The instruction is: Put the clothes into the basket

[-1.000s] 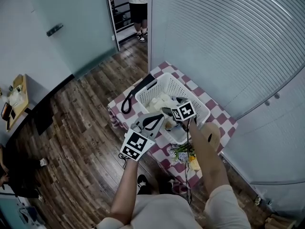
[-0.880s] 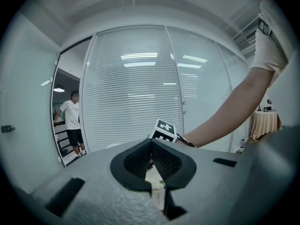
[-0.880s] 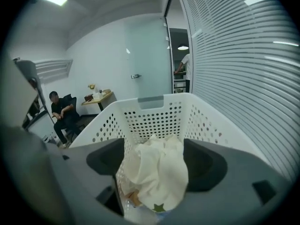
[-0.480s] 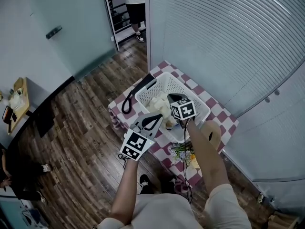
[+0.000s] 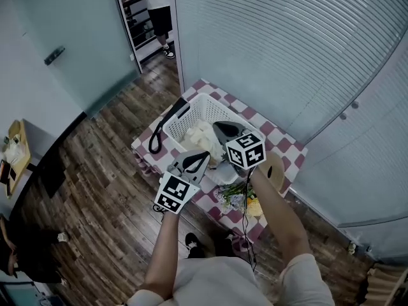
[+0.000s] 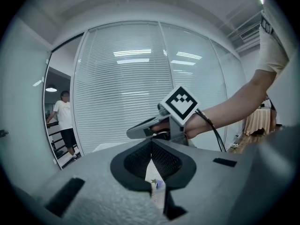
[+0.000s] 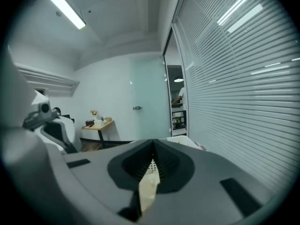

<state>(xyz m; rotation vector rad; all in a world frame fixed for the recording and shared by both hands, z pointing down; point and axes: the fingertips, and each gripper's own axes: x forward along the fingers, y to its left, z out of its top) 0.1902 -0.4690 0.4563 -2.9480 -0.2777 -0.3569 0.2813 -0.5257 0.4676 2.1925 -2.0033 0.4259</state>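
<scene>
A white laundry basket [image 5: 191, 107] stands on a checkered table [image 5: 281, 146] and holds cream clothes [image 5: 197, 136]. Above its near side my right gripper [image 5: 217, 127] is shut, and the right gripper view shows a cream cloth [image 7: 148, 184] pinched between its jaws [image 7: 152, 161]. At the basket's near corner, lower and to the left, is my left gripper [image 5: 204, 155]. It is shut on a white printed cloth [image 6: 156, 191] that shows in the gap behind its jaws [image 6: 151, 158]. More white cloth [image 5: 221, 174] lies at the table's edge below.
A black bag with a strap [image 5: 163, 131] lies left of the basket. Flowers [image 5: 239, 196] and a round wooden piece [image 5: 275, 169] sit on the table's near end. A wall of blinds [image 5: 287, 50] runs behind. A person [image 5: 156, 8] stands in the far doorway. The floor is wood [image 5: 95, 171].
My right gripper has lifted up from inside the basket with the cream cloth in it. The left gripper has barely moved. The head view has shifted a little.
</scene>
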